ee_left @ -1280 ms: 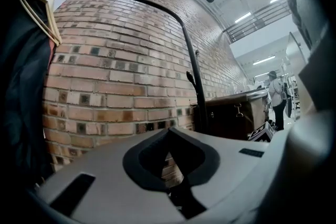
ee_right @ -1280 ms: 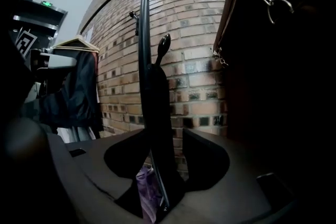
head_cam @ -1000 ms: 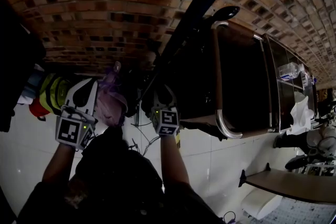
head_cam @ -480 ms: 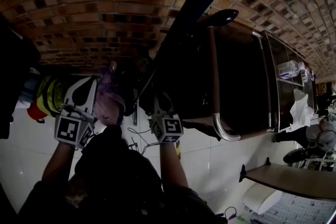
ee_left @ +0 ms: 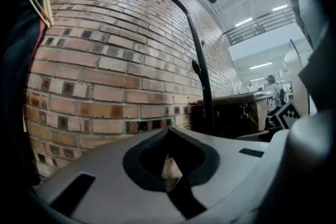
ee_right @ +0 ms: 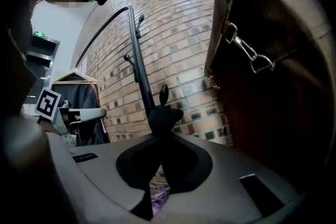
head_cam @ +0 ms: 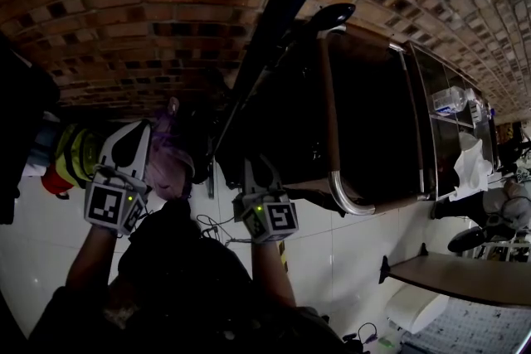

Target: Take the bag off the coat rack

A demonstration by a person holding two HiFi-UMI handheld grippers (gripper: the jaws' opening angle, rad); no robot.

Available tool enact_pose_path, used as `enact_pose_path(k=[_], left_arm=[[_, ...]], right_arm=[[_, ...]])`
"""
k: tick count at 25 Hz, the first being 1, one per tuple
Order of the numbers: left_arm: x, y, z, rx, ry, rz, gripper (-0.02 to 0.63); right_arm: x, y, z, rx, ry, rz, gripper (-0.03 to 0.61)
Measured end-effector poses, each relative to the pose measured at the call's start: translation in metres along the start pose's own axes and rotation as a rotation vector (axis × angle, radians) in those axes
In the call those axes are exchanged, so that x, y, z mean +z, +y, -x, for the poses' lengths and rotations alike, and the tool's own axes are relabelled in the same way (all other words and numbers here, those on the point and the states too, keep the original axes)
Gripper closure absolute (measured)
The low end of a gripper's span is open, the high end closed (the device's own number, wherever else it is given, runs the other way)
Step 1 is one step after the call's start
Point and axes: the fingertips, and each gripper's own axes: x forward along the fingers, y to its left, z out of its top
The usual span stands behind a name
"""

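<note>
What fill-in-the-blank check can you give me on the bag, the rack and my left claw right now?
The bag on the coat rack is ___ in colour.
The wall behind the rack is built of ___.
The left claw has its jaws together, with ___ between them.
Missing words: brown; brick; nothing.

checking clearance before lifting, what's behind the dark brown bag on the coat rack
A red brick wall runs behind the dark brown bag and shows past its edges. The stretch of wall directly behind the bag is covered.
</note>
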Motion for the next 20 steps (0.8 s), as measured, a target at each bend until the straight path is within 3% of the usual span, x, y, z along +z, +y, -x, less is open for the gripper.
enact_pose_path(k=[4, 12, 20], left_arm=[[0.0, -0.001, 0.001, -0.005, -0.002, 0.005, 0.577], [0.003, 0.008, 0.001, -0.004, 0.002, 0.019, 0.577], [0.011, 0.014, -0.006, -0.01, -0.017, 0.013, 0.577]], right_arm=[[0.019, 0.021, 0.002, 0.054, -0.006, 0.038, 0.565], [0.057, 0.042, -0.001, 0.108, -0.047, -0.024, 0.565], [0.066, 0.047, -0.007, 0.163, -0.071, -0.108, 0.565]])
